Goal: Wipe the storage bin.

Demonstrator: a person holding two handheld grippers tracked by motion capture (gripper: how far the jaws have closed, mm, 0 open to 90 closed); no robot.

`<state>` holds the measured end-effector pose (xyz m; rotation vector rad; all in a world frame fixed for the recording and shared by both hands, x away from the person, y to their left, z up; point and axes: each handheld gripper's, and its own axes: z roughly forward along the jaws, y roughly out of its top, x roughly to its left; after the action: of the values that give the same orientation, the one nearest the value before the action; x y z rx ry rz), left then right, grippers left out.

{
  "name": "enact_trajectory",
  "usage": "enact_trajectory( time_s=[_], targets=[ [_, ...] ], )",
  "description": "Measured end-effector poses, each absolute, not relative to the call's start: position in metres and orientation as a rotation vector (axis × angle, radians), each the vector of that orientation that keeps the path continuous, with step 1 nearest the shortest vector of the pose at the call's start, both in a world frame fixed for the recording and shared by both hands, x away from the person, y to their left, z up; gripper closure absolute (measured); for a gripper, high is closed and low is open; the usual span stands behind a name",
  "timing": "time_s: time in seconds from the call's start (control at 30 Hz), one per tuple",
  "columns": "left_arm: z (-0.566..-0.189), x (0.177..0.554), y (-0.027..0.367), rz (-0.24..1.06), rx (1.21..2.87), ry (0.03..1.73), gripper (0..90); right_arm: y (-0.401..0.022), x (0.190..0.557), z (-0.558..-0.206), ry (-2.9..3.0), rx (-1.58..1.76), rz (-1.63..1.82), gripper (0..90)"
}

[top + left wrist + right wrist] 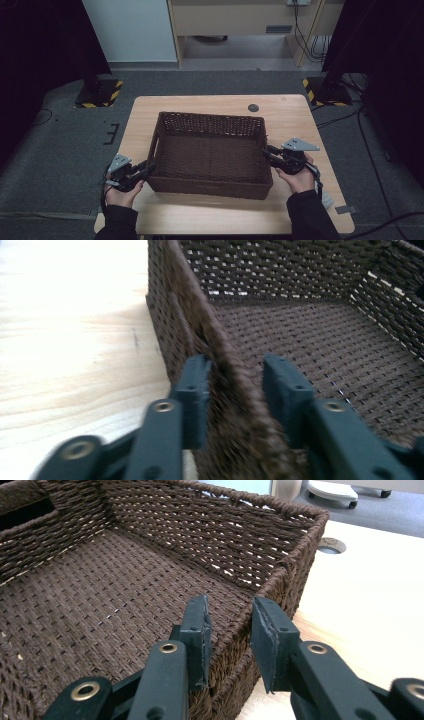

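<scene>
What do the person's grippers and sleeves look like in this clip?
Both sleeves are dark. Each handheld gripper, left and right, is black with a grey three-cornered plate on top. The jaws are dark links with brass-coloured rivets and flat dark pads.

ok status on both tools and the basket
Left tool shut on basket left wall. Right tool shut on its right wall. Basket empty, on table. Nothing in the way.

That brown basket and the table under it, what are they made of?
The basket looks woven from dark brown twisted cord, perhaps paper rope or rattan: a matte, open weave with light showing through its walls. The table seems pale wood or wood-look laminate, smooth, with faint grain lines.
</scene>
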<state>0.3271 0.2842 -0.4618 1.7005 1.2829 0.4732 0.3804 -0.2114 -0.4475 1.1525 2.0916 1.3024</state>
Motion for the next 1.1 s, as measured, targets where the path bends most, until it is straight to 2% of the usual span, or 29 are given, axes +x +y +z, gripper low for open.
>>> enact_trajectory(
  time_s=[0.1,0.23,0.57,0.63,0.8,0.87,1.03,1.1],
  targets=[
    [-0.462,0.328,0.284,0.470,1.704,1.286,67.9,-0.212,0.378,-0.446,2.093,1.150,1.298,68.3],
    [-0.462,0.331,0.286,0.469,1.705,1.283,69.7,-0.213,0.382,-0.441,2.064,1.141,1.289,61.3],
    [-0.465,0.341,0.291,0.506,1.676,1.290,70.8,-0.210,0.402,-0.446,2.053,1.160,1.276,60.1],
    [-0.465,0.341,0.291,0.523,1.665,1.292,68.1,-0.208,0.404,-0.447,2.067,1.159,1.272,61.8],
    [-0.464,0.334,0.291,0.552,1.661,1.263,52.8,-0.205,0.403,-0.448,2.068,1.153,1.260,64.8],
    [-0.463,0.331,0.291,0.549,1.658,1.252,51.5,-0.205,0.401,-0.448,2.070,1.151,1.252,65.0],
    [-0.463,0.330,0.291,0.538,1.662,1.254,55.4,-0.205,0.390,-0.446,2.083,1.140,1.224,64.8],
    [-0.462,0.333,0.291,0.519,1.666,1.258,62.0,-0.207,0.383,-0.446,2.078,1.152,1.236,64.2]
  ],
)
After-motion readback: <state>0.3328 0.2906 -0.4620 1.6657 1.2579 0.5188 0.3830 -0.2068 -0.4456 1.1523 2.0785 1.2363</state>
